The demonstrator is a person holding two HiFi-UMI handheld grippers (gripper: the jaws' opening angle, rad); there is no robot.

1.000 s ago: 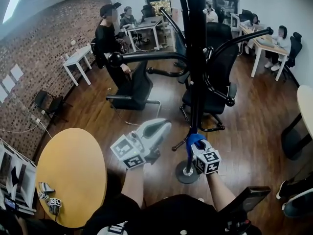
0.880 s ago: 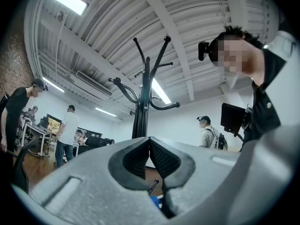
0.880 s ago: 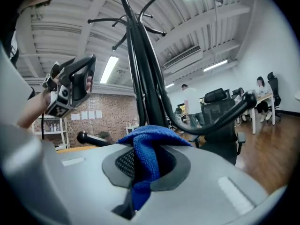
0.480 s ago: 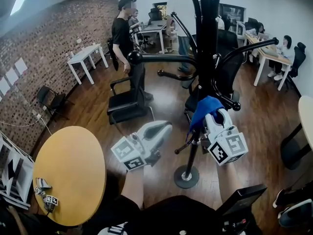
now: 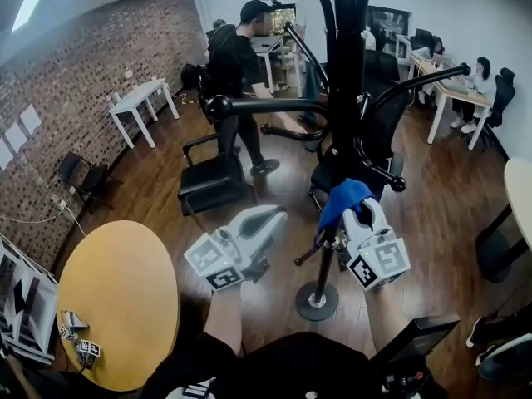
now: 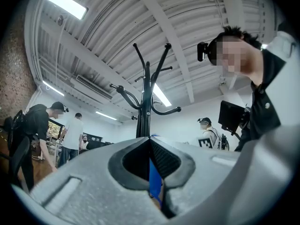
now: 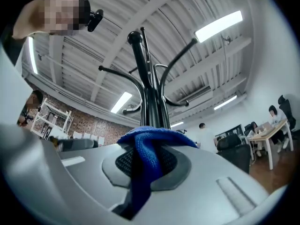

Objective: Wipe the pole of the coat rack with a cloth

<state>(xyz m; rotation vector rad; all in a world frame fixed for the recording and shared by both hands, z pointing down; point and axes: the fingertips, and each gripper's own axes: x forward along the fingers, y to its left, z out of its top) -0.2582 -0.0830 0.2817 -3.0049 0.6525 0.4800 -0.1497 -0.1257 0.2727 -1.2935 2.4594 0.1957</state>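
Mid-wipe, I judge: my right gripper [image 5: 356, 208] is clamped on the cloth [image 5: 342, 196], pressed to the pole [image 5: 345, 98] below the hooks, left gripper [image 5: 271, 218] closed, empty, just beside; next needs a firm slide along the pole.

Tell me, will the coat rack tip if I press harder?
Possibly: the coat rack is tall, on one small round base, so high sideways pushes could rock it. The blue cloth drapes limply, so it likely bunches.

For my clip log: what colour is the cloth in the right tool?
Blue; the cloth shows best in the right gripper view.
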